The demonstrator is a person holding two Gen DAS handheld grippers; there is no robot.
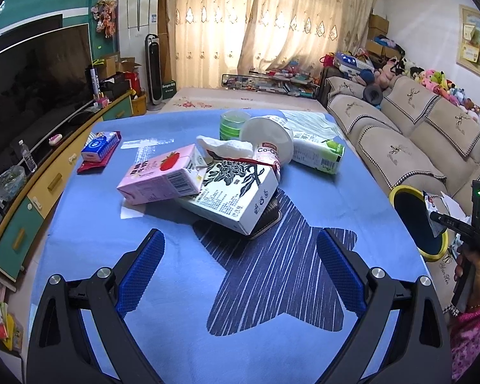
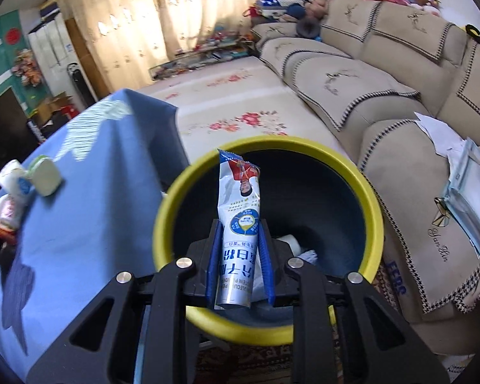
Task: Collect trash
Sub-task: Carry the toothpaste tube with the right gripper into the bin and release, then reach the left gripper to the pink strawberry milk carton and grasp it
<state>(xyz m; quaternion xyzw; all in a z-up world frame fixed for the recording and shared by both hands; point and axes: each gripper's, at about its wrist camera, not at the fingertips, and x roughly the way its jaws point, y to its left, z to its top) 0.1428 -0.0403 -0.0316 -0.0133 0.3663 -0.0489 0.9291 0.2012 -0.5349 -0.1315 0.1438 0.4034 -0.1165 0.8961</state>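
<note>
A pile of trash lies on the blue-clothed table (image 1: pixel 112 256): a pink carton (image 1: pixel 158 179), a black-and-white carton (image 1: pixel 236 192), a crumpled tissue (image 1: pixel 227 147), a tipped white cup (image 1: pixel 268 140), a green-and-white carton (image 1: pixel 320 153) and a green cup (image 1: pixel 233 124). My left gripper (image 1: pixel 240 236) is open just short of the pile, nothing between its fingers. My right gripper (image 2: pixel 240 227) is shut on a blue-and-white sachet (image 2: pixel 240 192), held over the mouth of a yellow-rimmed dark bin (image 2: pixel 376 224) beside the table. Some white scraps lie inside the bin.
A blue tissue pack (image 1: pixel 99 145) rests on a red item at the table's left. A TV (image 1: pixel 32 73) on a low cabinet runs along the left. A beige sofa (image 1: pixel 416 134) stands right of the bin, with papers (image 2: pixel 457 166) on its seat.
</note>
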